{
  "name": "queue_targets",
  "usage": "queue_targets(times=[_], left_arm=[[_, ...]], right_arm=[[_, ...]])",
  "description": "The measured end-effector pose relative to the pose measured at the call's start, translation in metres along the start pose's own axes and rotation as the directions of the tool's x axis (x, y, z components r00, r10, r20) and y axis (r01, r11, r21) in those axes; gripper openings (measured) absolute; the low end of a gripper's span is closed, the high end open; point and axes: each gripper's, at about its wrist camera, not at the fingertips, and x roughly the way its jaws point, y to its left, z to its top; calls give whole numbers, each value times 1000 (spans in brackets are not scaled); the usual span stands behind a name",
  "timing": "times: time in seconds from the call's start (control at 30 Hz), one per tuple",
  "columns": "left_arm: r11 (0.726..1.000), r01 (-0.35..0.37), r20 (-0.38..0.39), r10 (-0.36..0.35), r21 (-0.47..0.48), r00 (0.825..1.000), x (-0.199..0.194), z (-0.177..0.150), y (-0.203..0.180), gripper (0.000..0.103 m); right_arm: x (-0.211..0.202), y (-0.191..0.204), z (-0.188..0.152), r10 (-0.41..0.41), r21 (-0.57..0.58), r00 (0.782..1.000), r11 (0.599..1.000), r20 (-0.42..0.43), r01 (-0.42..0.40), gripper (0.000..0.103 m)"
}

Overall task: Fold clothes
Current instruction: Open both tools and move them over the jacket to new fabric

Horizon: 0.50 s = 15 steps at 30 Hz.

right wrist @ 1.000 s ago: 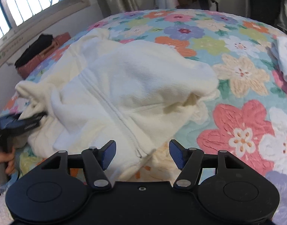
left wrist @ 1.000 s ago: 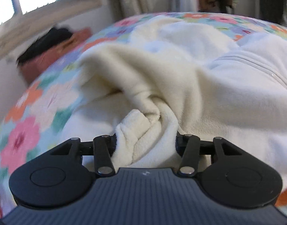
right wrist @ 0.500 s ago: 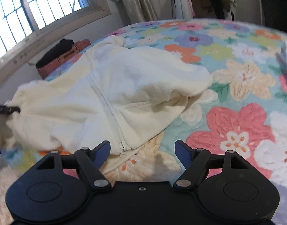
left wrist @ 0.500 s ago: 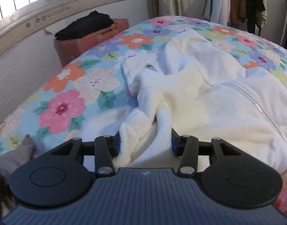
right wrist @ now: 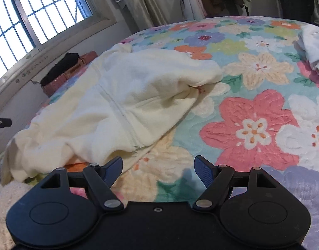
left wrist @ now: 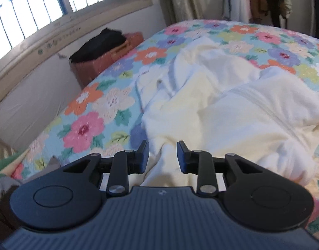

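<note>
Floral bedspread point(right wrist: 251, 129) covers the bed below a barred window point(left wrist: 44, 6). Cream fleece jacket point(right wrist: 138, 100) lies crumpled on its left side. Left gripper point(left wrist: 162, 156) is closing, a fold of jacket between its pads, apparently untouched. Right gripper point(right wrist: 158, 167) hangs wide, empty, just beside the jacket's near hem.

no legible text anywhere

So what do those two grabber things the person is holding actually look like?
Both look alike. The left gripper and right gripper each have a black body with two round lobes, black link arms on silver pivot pins, and two fingers faced with blue ribbed pads. The left one's body is ribbed with a small white mark. No cables or sleeves show.
</note>
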Motion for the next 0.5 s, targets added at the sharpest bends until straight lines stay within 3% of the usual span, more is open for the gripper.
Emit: queue_targets(times=[0.2,0.37,0.5], left_arm=[[994,108,18,-108,7,994,-14,11,-31,32],[978,206,10,-206,6,978,-8,18,-74,53],[958,286,-16,-286,-10,958,16,34,-110,60]], right_arm=[[-11,5,1,-3,-27,1000,1000,9,4,80],[-14,-5,-2,-15,24,1000,1000,26,14,80],[-11,-15,-4,-16,74,1000,997,21,14,80]])
